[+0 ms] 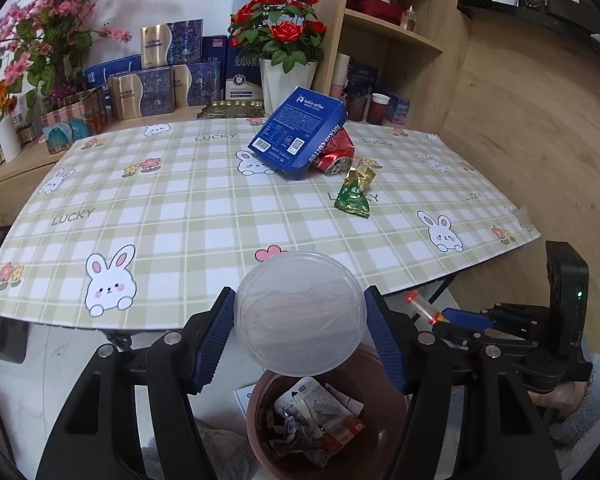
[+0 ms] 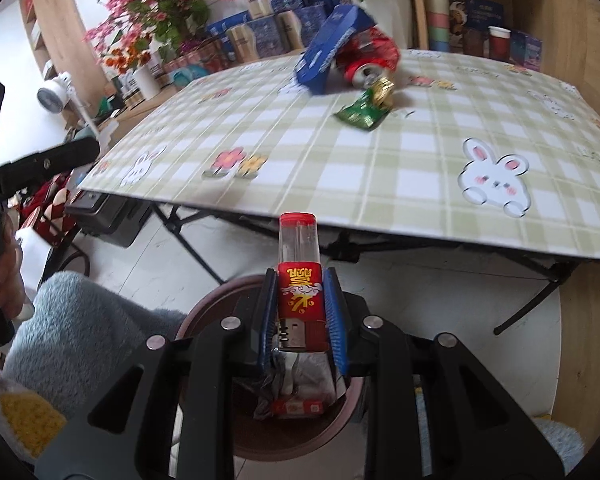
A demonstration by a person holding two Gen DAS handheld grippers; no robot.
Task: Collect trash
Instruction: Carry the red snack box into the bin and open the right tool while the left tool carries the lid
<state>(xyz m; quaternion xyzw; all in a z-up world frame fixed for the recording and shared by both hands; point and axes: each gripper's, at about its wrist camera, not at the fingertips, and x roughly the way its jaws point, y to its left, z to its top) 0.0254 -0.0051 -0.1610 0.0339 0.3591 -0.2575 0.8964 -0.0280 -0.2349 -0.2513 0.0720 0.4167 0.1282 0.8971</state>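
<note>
Left wrist: checked tablecloth (image 1: 180, 216), wooden shelving (image 1: 384, 36) behind.

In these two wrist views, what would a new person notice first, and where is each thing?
First, each tool holds trash over a brown bin on the floor: the left tool grips a clear round plastic lid, the right tool a red lighter. Beyond them, on the far side of the checked tablecloth, a blue coffee box leans on a crushed red can, with a green wrapper nearby.
</note>
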